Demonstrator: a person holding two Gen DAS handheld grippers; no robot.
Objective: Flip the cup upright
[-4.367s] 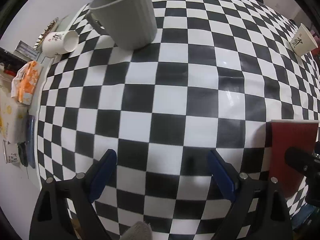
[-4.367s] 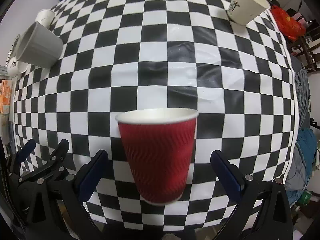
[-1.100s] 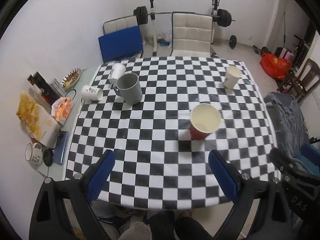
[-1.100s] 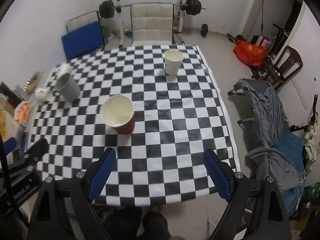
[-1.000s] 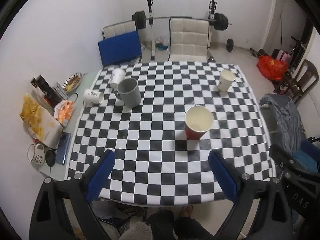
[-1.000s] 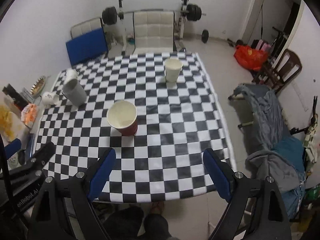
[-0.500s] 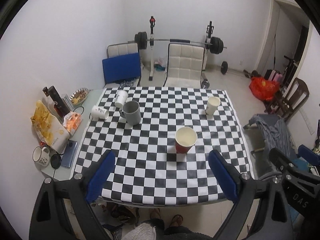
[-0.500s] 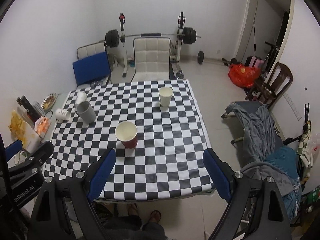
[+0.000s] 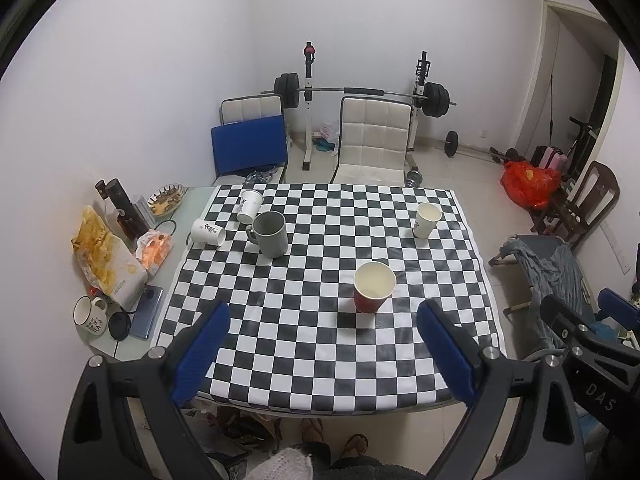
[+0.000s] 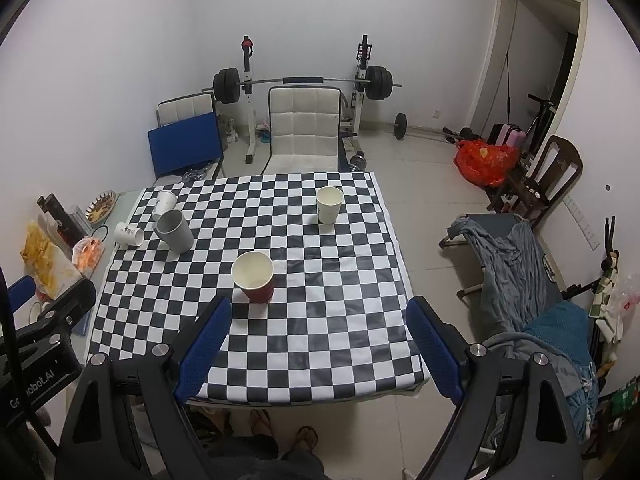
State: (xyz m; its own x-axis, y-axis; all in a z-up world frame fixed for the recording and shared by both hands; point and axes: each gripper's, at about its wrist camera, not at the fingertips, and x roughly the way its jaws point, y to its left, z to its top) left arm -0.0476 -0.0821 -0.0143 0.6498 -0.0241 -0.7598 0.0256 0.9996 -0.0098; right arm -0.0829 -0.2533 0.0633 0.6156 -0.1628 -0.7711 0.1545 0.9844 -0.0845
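A red paper cup point(image 9: 374, 287) stands upright, mouth up, near the middle of the checkered table point(image 9: 312, 364); it also shows in the right wrist view point(image 10: 254, 277). My left gripper point(image 9: 322, 350) is open and empty, high above the table's near edge. My right gripper point(image 10: 318, 346) is open and empty, also high above the near edge. Both are far from the cup.
A grey mug point(image 9: 270, 234) and two white paper cups point(image 9: 208, 233) point(image 9: 249, 206) lie at the far left of the table. A cream cup point(image 9: 427, 220) stands at the far right. Snack bags point(image 9: 106, 262) sit on the left side ledge. Chairs point(image 9: 374, 140) stand behind.
Both grippers have risen and pulled back from the table, so the whole table and room show. The red cup stays upright where it stands.
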